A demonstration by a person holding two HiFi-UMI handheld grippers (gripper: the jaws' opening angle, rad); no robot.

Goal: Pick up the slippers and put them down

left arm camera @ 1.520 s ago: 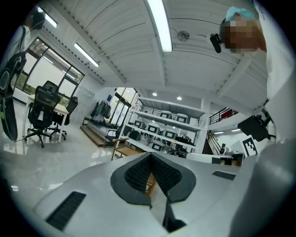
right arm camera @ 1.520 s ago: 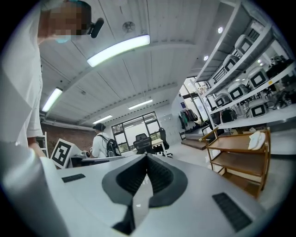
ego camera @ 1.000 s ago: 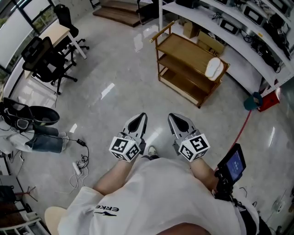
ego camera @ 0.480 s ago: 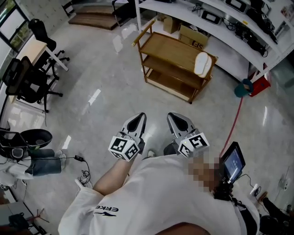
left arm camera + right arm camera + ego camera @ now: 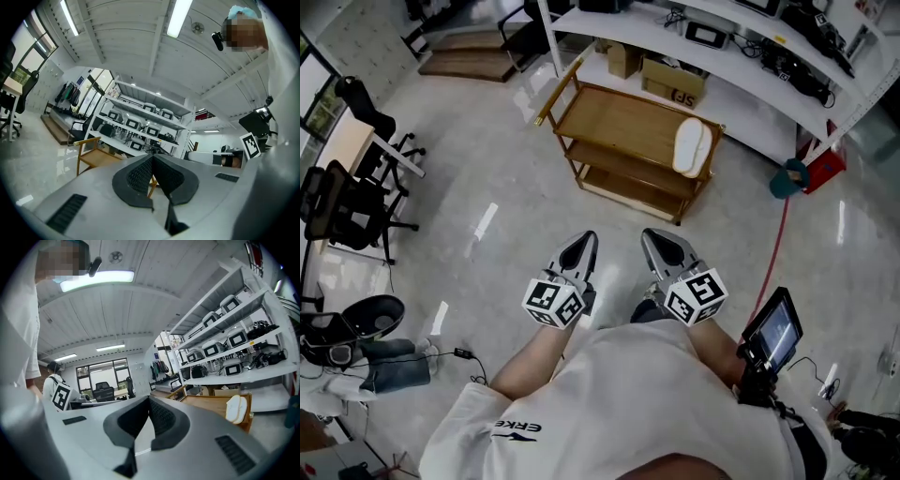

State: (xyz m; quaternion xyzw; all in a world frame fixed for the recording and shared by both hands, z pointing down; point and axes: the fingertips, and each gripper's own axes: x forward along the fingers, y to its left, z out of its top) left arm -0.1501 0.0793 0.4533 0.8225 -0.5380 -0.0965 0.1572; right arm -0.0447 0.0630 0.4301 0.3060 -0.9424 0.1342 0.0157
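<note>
The pair of white flat slippers (image 5: 692, 147) lies side by side on the top level of a three-tier light-brown wooden shelf rack (image 5: 614, 117), towards its right end, with the rack standing on the glossy grey floor (image 5: 502, 234) in front of long white wall shelves (image 5: 741, 70) loaded with equipment. The person stands well apart from the rack, with both tools held out in front of the body at about chest level.

The left hand-held gripper (image 5: 588, 238) has its dark ribbed pads pressed together with nothing between them. The right hand-held gripper (image 5: 652, 237) is likewise pressed together and carries nothing. In its own view the slippers show ahead and to the right, far off.

By this showing, the task has not properly begun. The slippers are untouched, so the approach, the opening of the jaws, the grasp, the lift and the setting down all remain.
</note>
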